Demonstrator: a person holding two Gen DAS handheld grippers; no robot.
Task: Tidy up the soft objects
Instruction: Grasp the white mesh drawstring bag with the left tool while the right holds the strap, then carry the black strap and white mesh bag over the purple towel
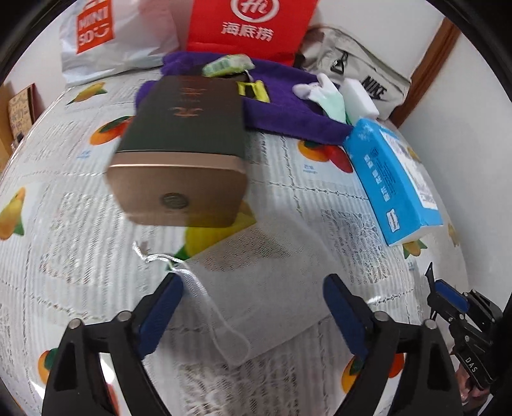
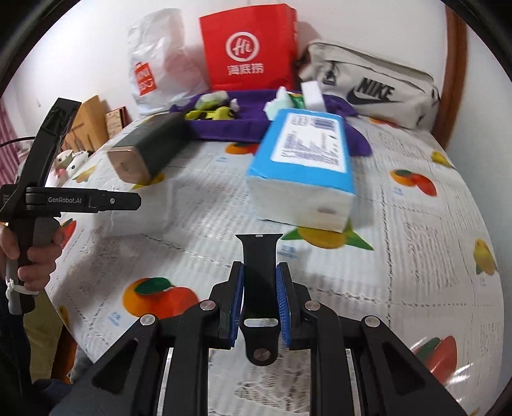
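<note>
A white mesh drawstring pouch point(image 1: 265, 256) lies flat on the fruit-print table cover point(image 1: 80, 198). My left gripper point(image 1: 254, 278) hovers just over its near end, open wide, with nothing pressed between the blue pads point(image 1: 160, 307). A black watch strap point(image 2: 259, 256) stands between the pads of my right gripper point(image 2: 260, 275), which is shut on it above the table cover point(image 2: 416, 256). The right gripper point(image 1: 443, 296) also shows at the lower right of the left wrist view. The left gripper's body point(image 2: 64, 200) is at the left of the right wrist view, held by a hand point(image 2: 38, 265).
A dark box with a gold end point(image 1: 182, 144) and a blue tissue pack point(image 1: 393, 179) lie mid-table. Behind them a purple cloth point(image 1: 281, 108) carries small soft items and a white sponge block point(image 1: 358, 96). A red paper bag point(image 1: 249, 25), a white plastic bag point(image 1: 112, 41) and a grey Nike bag point(image 1: 368, 76) stand against the wall.
</note>
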